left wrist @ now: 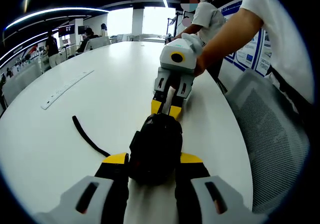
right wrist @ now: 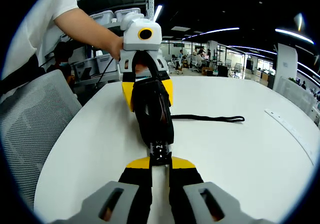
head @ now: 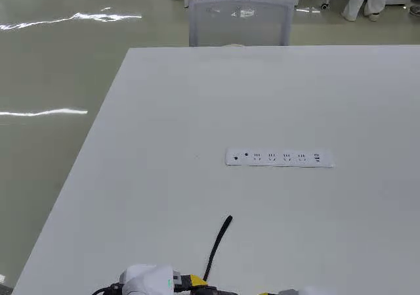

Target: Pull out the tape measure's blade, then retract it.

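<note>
Squarely facing each other, left gripper (left wrist: 154, 159) clamping the tape measure (left wrist: 156, 136), right gripper (right wrist: 160, 162) pinching its blade tip (right wrist: 159, 148).

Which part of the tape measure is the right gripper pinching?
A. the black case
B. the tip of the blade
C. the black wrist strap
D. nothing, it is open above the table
B: in the right gripper view, the right gripper closes on the blade tip poking out of the black case, which the left gripper clamps; the strap lies free beside it.
</note>
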Demonstrator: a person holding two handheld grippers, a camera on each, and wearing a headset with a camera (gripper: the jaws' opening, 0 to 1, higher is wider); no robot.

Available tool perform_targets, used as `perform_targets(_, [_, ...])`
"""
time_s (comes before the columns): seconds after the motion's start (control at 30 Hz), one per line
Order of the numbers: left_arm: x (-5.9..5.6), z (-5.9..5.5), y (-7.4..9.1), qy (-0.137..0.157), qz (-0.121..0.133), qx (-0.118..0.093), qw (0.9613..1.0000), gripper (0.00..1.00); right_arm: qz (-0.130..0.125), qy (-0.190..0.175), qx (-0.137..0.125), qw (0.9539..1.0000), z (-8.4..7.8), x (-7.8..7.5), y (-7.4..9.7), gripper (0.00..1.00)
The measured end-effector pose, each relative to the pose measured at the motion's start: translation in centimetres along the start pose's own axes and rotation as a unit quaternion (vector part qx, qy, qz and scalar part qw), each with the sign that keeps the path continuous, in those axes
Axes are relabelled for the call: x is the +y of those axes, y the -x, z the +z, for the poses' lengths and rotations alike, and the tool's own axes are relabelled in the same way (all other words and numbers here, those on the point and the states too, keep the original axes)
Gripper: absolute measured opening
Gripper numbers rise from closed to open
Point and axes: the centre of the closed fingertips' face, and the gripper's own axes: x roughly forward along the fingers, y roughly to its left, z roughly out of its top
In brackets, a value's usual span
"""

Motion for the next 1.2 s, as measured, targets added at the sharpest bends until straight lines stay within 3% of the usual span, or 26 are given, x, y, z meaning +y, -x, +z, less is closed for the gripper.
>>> perform_targets(1.2, [-0.1,-0.2,-0.1,-0.002,0.001,0.006,1.0,0.31,-0.008,-0.004,0.011,0.9999,-1.5,-0.2,3.3,0.09])
